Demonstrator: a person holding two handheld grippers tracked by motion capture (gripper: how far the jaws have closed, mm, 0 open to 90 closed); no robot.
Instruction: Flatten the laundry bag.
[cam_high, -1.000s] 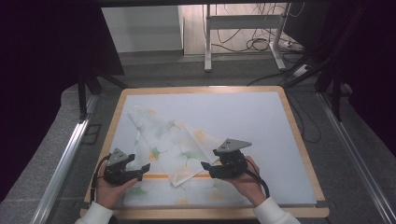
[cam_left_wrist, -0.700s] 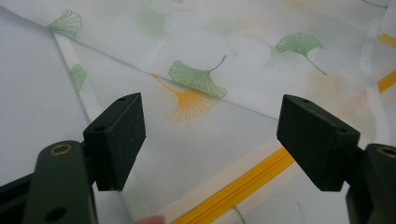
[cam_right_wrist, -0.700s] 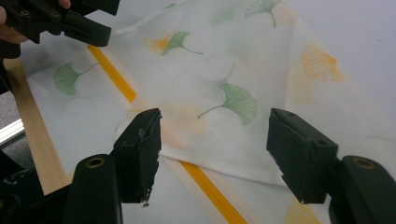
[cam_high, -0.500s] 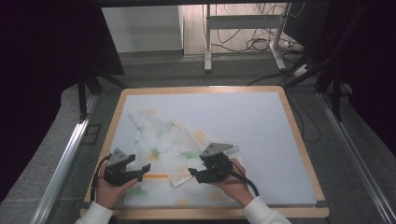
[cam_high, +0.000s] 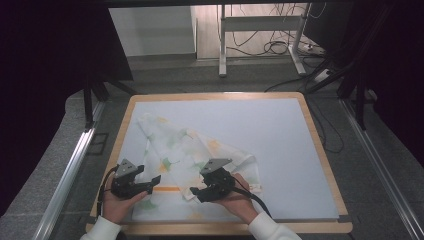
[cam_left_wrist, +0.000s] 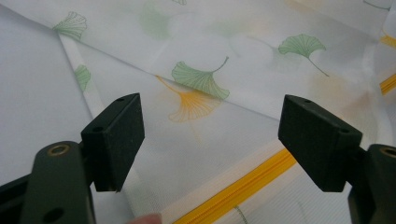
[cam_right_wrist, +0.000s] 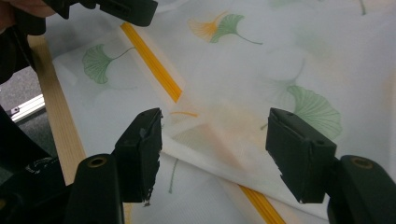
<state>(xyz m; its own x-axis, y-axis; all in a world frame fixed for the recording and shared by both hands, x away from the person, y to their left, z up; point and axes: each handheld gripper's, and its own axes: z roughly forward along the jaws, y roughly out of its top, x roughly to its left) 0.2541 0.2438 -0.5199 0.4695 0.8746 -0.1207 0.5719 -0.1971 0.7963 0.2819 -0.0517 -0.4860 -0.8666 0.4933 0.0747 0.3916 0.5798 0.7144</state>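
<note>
A thin white cloth (cam_high: 200, 150) printed with green and orange ginkgo leaves lies crumpled and partly folded on the table's left half. A yellow stripe (cam_high: 165, 189) runs along its near edge. My left gripper (cam_high: 151, 184) hovers over the cloth's near left part, pointing right. In the left gripper view it (cam_left_wrist: 212, 119) is open above the cloth (cam_left_wrist: 233, 51) and the stripe (cam_left_wrist: 243, 189). My right gripper (cam_high: 196, 192) points left toward it. In the right gripper view it (cam_right_wrist: 215, 135) is open over a folded corner of the cloth (cam_right_wrist: 210, 126), nothing between its fingers.
The white table top (cam_high: 280, 135) has a wooden rim (cam_right_wrist: 56, 116) close to the cloth's near left corner. The left gripper (cam_right_wrist: 102, 9) appears at the top left of the right gripper view. A metal desk frame and cables (cam_high: 270, 45) stand on the floor beyond the table.
My right gripper has moved left across the cloth, closing the distance to the left gripper. The left gripper has stayed almost still.
</note>
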